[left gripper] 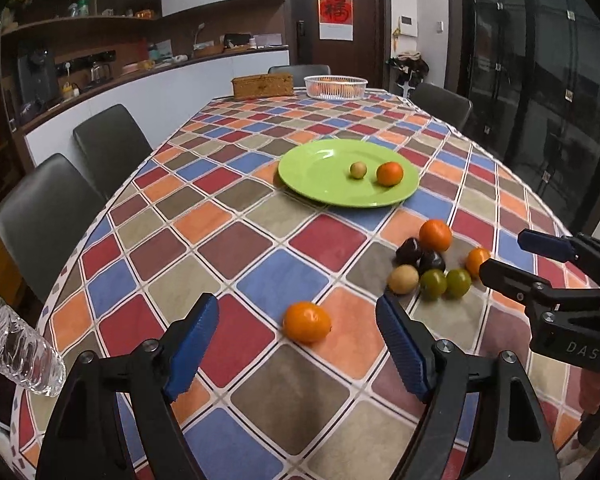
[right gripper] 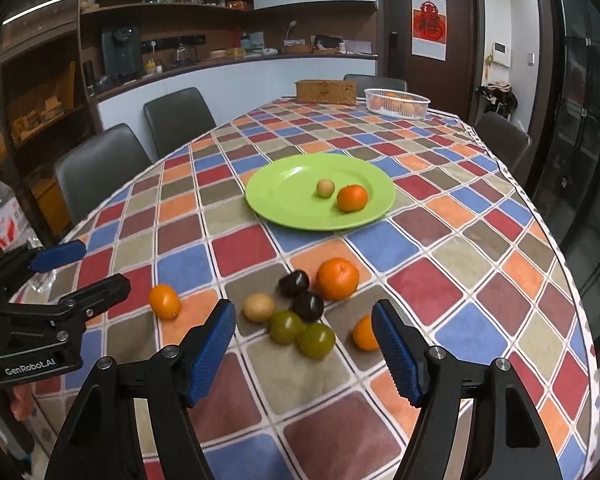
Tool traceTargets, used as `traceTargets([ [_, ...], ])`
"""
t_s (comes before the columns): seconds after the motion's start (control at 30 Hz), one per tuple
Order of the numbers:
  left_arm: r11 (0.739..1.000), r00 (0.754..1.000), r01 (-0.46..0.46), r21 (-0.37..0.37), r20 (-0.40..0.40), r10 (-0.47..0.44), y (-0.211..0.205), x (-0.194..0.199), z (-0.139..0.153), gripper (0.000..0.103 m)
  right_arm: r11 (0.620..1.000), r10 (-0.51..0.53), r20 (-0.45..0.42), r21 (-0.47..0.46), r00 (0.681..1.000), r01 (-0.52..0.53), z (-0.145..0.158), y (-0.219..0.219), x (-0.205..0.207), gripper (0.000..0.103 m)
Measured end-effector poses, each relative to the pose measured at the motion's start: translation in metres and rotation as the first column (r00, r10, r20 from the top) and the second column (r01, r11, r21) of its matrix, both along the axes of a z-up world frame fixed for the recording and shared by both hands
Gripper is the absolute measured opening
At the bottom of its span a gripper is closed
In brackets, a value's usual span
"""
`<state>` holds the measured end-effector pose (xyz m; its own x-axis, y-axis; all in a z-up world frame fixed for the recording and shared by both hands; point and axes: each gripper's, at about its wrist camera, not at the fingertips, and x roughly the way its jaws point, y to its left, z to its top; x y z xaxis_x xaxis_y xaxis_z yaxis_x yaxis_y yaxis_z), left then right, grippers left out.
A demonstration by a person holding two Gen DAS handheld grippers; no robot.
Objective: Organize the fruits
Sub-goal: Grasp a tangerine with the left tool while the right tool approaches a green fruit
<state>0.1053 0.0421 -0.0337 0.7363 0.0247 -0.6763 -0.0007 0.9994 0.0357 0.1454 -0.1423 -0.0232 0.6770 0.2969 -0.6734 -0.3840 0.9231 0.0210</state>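
- The left gripper (left gripper: 298,344) hangs with its jaws spread wide and empty, framing a lone orange (left gripper: 307,321) low in the centre of the left wrist view. Round fruit on a slick checkered tablecloth (left gripper: 260,248) will roll if one blue pad touches before the other.
- The right gripper (right gripper: 304,344) is equally wide and empty, above the cluster at lower centre of its own view: two green plums (right gripper: 302,333), two dark plums (right gripper: 301,295), a pale yellow fruit (right gripper: 259,307) and a large mandarin (right gripper: 337,278). They sit touching, so closing on one would likely shove its neighbours apart.
- A small orange (right gripper: 365,334) sits just beside the right-hand pad, partly hidden (easy to knock unseen).
- The green plate (left gripper: 316,164), mid-frame, already holds a mandarin (left gripper: 389,173) and a small pale fruit (left gripper: 358,169), possibly a longan. Its rim is shallow; a dropped fruit could strike these and roll off.
- Both grippers work close together, so they could collide.
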Motion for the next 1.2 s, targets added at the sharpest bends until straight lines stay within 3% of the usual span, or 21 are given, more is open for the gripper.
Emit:
traceTargets([
  [0.4, 0.999, 0.999, 0.027, 0.027, -0.048, -0.026, -0.004, 0.008, -0.027, 0.08, 0.999, -0.001, -0.055, -0.054, 0.998, -0.002, -0.029, -0.001, 0.004, 0.07],
  [0.53, 0.999, 0.997, 0.034, 0.014, -0.07, -0.033, -0.003, 0.014, -0.034, 0.079, 0.998, -0.001, -0.071, -0.061, 0.997, -0.003, -0.035, -0.001, 0.008, 0.065],
  [0.87, 0.999, 0.992, 0.045, -0.017, -0.114, -0.047, -0.002, 0.032, -0.046, 0.065, 0.999, 0.007, -0.127, -0.052, 0.992, -0.014, -0.049, 0.0, 0.022, 0.05],
  [1.2, 0.998, 0.986, 0.043, -0.047, -0.157, -0.05, 0.001, 0.044, -0.057, 0.044, 0.999, 0.015, -0.154, -0.047, 0.988, -0.023, -0.057, 0.004, 0.031, 0.042],
])
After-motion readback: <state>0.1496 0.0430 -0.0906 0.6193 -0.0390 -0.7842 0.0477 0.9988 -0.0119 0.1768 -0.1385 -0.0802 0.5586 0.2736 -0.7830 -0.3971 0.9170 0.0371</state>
